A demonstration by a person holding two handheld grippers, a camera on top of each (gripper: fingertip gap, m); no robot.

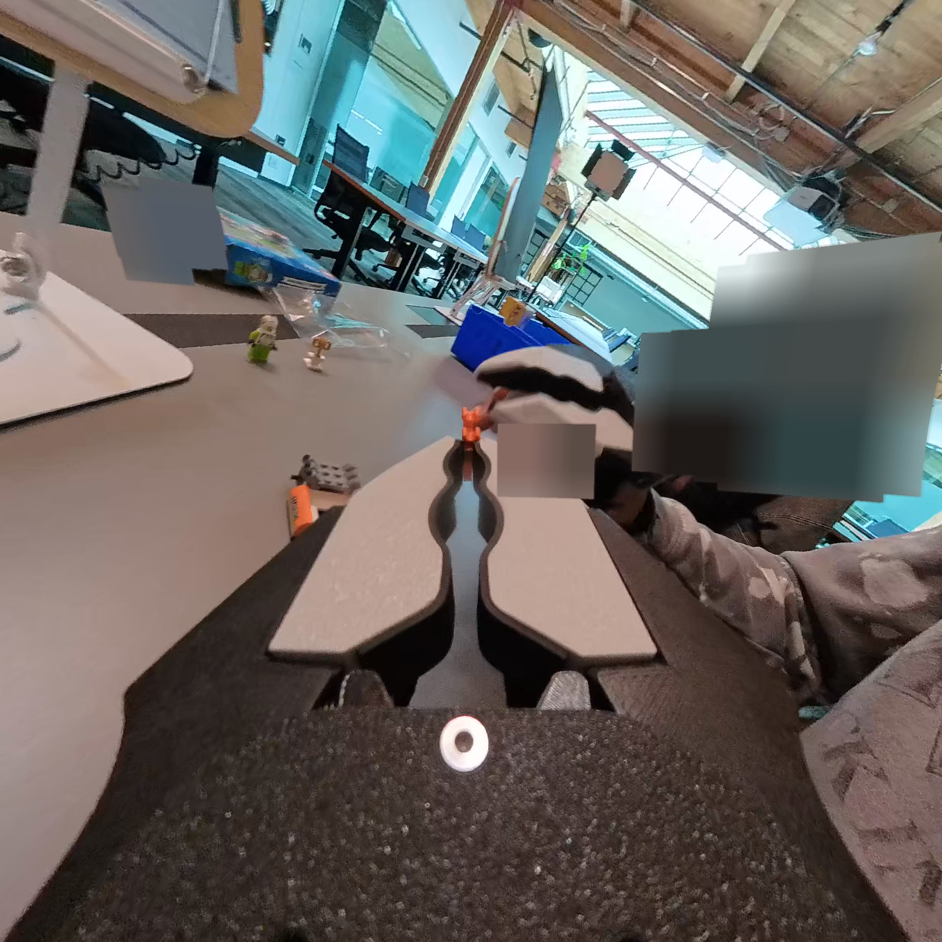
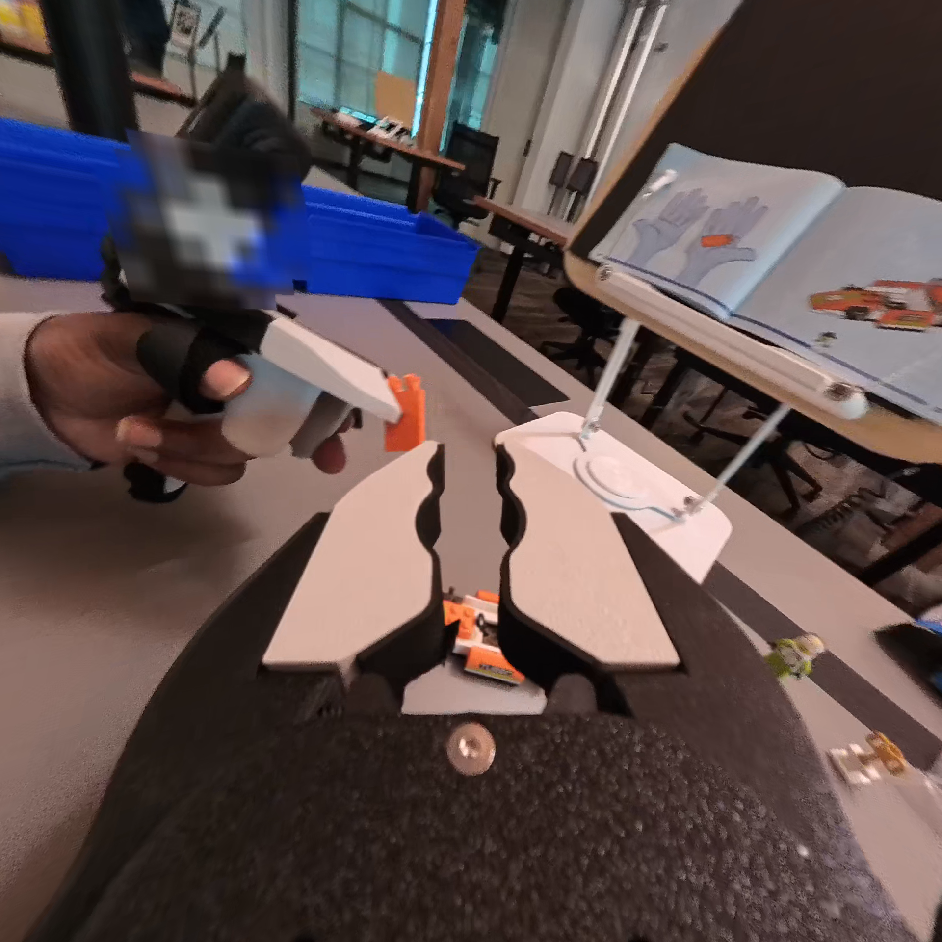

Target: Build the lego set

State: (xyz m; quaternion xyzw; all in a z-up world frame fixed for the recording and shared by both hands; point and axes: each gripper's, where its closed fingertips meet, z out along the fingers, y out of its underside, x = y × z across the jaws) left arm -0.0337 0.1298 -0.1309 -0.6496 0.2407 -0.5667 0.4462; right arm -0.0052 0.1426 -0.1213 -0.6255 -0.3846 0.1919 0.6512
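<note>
My left gripper (image 1: pixel 466 444) is shut on a small orange brick (image 1: pixel 471 424) that sticks out past its fingertips, held above the grey table. In the right wrist view the same gripper (image 2: pixel 396 412) comes in from the left with the orange brick (image 2: pixel 406 415) at its tip. My right gripper (image 2: pixel 469 451) is open and empty, its tips just right of that brick. In the left wrist view it (image 1: pixel 492 395) sits close behind the brick. Below its fingers lies a partly built orange and white vehicle (image 2: pixel 479 642).
An open instruction booklet (image 2: pixel 764 255) rests on a stand with a white base (image 2: pixel 662 509). A green minifigure (image 1: pixel 262 339), a small white and gold piece (image 1: pixel 317 351), a grey part (image 1: pixel 329 471), a plastic bag (image 1: pixel 326 316), a set box (image 1: pixel 275 265) and a blue bin (image 2: pixel 382 244) are on the table. Only a small space, under 4 cm, lies between the two pairs of fingers.
</note>
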